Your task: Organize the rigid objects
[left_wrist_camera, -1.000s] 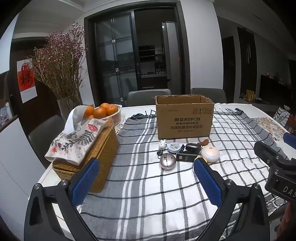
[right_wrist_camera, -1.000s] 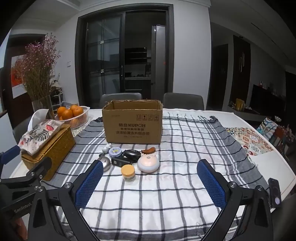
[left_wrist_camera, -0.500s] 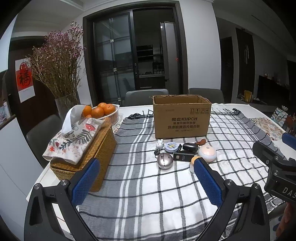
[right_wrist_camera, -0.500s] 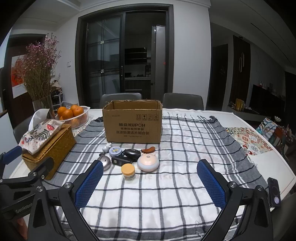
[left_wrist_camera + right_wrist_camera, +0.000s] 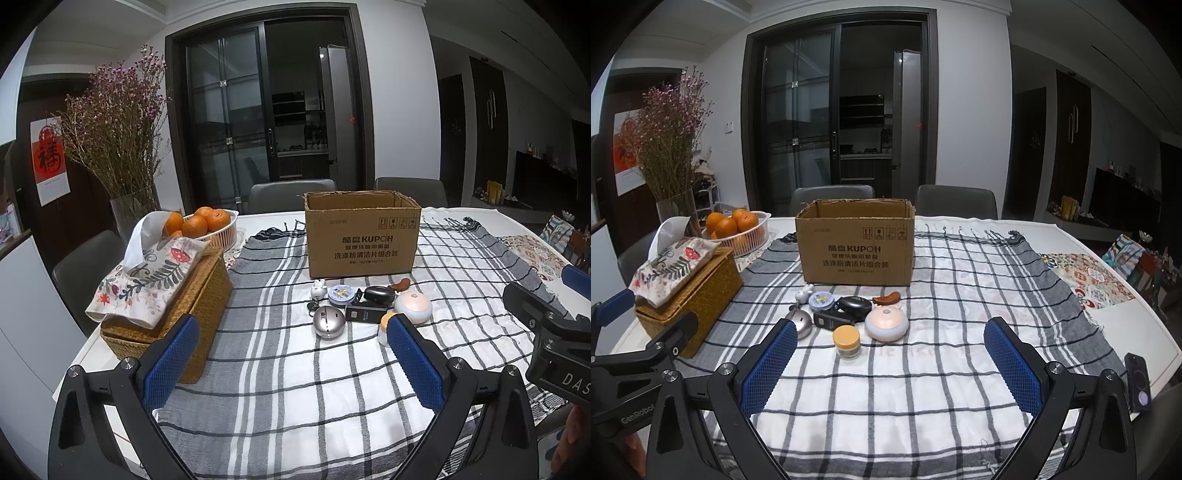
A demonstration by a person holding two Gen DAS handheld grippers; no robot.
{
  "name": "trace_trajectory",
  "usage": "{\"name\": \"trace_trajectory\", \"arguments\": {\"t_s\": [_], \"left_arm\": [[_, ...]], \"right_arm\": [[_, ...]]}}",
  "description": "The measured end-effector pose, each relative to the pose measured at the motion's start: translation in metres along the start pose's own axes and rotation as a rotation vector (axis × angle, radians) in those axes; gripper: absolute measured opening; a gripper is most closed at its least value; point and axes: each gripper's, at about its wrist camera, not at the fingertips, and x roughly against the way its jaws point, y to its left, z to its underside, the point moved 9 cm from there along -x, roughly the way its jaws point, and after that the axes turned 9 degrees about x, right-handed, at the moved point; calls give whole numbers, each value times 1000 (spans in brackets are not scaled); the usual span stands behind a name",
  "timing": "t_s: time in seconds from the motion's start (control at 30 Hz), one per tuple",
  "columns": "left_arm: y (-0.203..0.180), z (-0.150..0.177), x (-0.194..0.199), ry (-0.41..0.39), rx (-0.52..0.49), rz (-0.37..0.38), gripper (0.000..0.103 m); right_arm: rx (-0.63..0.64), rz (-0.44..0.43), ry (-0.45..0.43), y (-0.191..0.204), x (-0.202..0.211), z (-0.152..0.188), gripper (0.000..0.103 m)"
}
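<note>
An open cardboard box (image 5: 855, 245) stands mid-table on a plaid cloth; it also shows in the left wrist view (image 5: 362, 238). In front of it lies a cluster of small objects: a pink-white round pot (image 5: 886, 324), a small jar with an orange lid (image 5: 846, 341), a silver ball (image 5: 328, 321), a black oval case (image 5: 854, 307), a black rectangular device (image 5: 829, 319), a round tin (image 5: 821, 301), a white figurine (image 5: 803, 294) and a brown piece (image 5: 886, 298). My left gripper (image 5: 290, 363) and right gripper (image 5: 890, 363) are both open and empty, held above the near cloth.
A wicker tissue box (image 5: 173, 302) with a floral cover stands at the left. A bowl of oranges (image 5: 207, 227) and a vase of dried flowers (image 5: 122, 155) stand behind it. A black phone (image 5: 1138, 380) lies at the right table edge. Chairs stand behind the table.
Both grippers have drawn back slightly from the table; the objects look a little smaller and further off. Nothing on the table has moved.
</note>
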Motion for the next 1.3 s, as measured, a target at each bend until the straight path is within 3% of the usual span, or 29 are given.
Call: {"name": "trace_trajectory", "arguments": {"t_s": [1.3], "left_arm": [[-1,2,-3,5,-4,7,103]], "right_arm": [[2,0,1,0,-1,1,102]]}}
